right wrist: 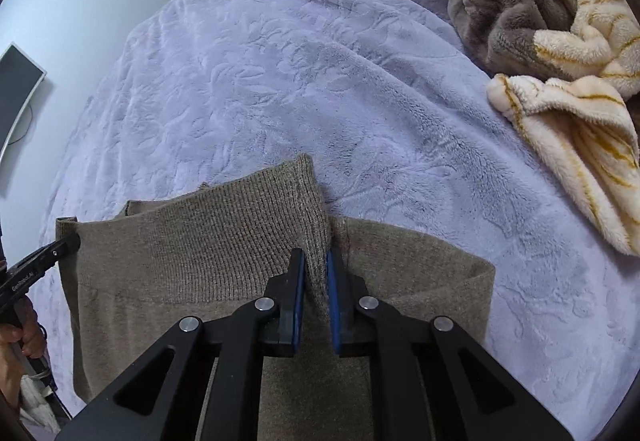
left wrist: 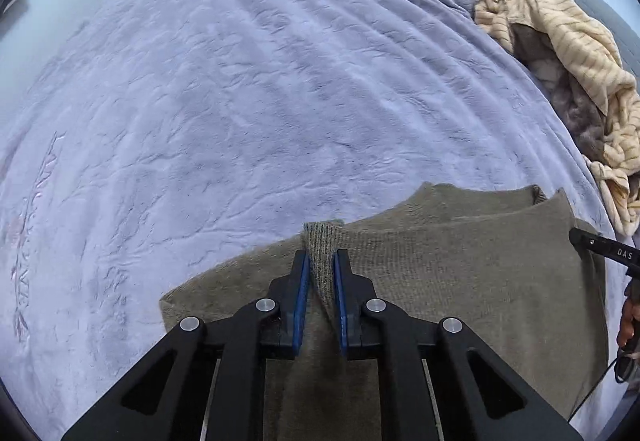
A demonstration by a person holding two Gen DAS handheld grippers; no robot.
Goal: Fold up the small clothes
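Brown knit sweater (left wrist: 460, 261) lies partly folded on the lavender blanket (left wrist: 240, 81), at the blanket's near edge. L gripper (left wrist: 321, 261) pinches a raised ribbed fold at the sweater's far edge, blue pads tight on the knit. R gripper (right wrist: 316, 261) likewise clamps a lifted ribbed corner of the sweater (right wrist: 200, 253), w/ cloth bunched between the pads. Cream striped fleece throw (right wrist: 560, 113) lies crumpled at the blanket's far right side, well apart from the sweater.

a lavender embossed bedspread (left wrist: 240, 81) carries a brown knit garment (left wrist: 460, 261) and a striped fleece blanket (right wrist: 560, 21).
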